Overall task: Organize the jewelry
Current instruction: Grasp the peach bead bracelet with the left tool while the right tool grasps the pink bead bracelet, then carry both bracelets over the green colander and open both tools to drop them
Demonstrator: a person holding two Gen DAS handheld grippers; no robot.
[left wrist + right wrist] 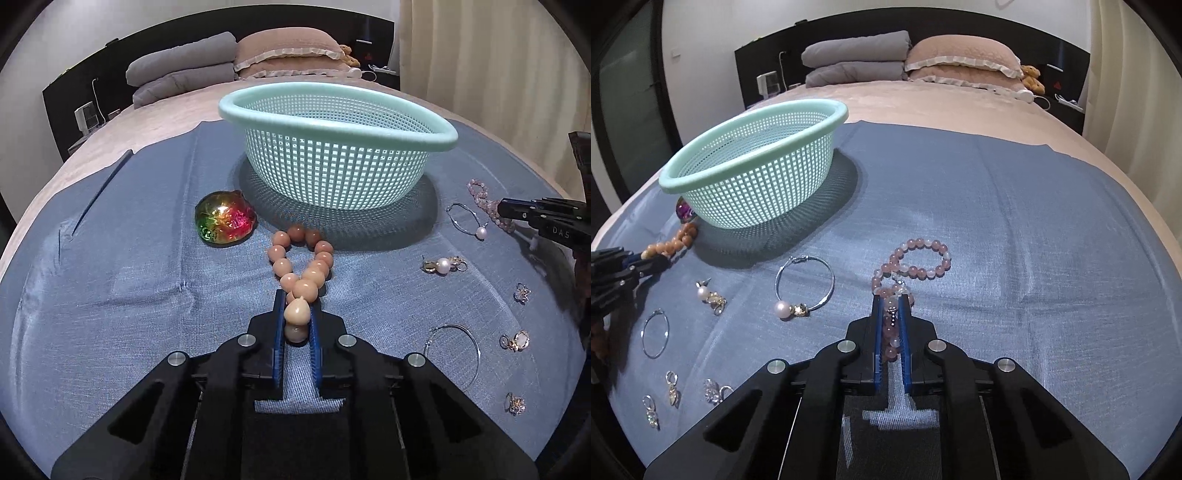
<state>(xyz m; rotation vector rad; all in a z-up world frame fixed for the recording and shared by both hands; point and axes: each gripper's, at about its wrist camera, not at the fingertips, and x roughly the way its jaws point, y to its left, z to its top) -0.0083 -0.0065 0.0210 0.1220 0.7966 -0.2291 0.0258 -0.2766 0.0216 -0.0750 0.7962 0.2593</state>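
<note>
Pinching both strands at once, we clamp our left gripper (298, 314) on the peach bead bracelet (303, 264) and right gripper (891, 314) on the pink bead bracelet (916, 262); both lie on the blue cloth (1015, 229) near the mint basket (332, 155), likely their destination.

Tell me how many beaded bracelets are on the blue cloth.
2. The tan bead bracelet lies in front of the basket, in the left gripper; the pink bead bracelet is in the right gripper.

A blue cloth (979, 221) lies spread over a beige bed (923, 107). At the headboard (849, 37) sit folded grey blankets (855, 57) and a pink frilled pillow (964, 59) — beside it a small teddy bear (1032, 78). Cream curtains (480, 55) hang at the right.
</note>
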